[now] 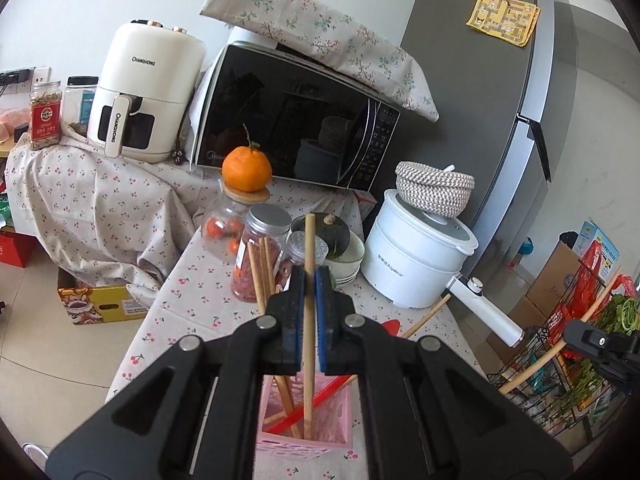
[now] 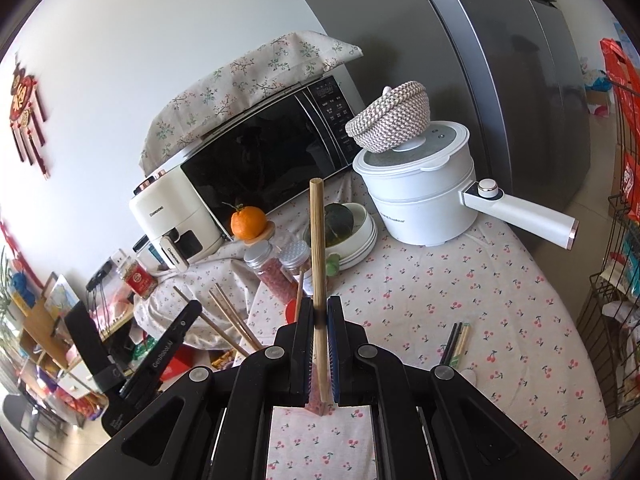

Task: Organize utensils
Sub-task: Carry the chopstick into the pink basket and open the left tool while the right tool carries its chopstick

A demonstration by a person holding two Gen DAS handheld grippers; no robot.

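My left gripper [image 1: 309, 280] is shut on a wooden chopstick [image 1: 309, 248] that stands upright with its lower end inside a pink slotted holder [image 1: 344, 440]. The holder also contains more wooden chopsticks [image 1: 260, 276] and a red utensil [image 1: 320, 404]. My right gripper [image 2: 319, 312] is shut on another wooden chopstick [image 2: 317, 240], held upright above the cherry-print tablecloth [image 2: 440, 300]. A few loose chopsticks [image 2: 456, 344] lie on the cloth to its right. The left gripper shows at the left of the right wrist view [image 2: 160, 344].
A white electric pot [image 2: 424, 196] with a woven basket [image 2: 390, 118] on its lid, a microwave [image 2: 264, 160], a white air fryer [image 1: 148, 92], jars [image 1: 264, 256], an orange [image 1: 247, 168], a bowl with a squash [image 2: 352, 224], a fridge [image 2: 500, 80] and a wire rack [image 1: 560, 360] surround the table.
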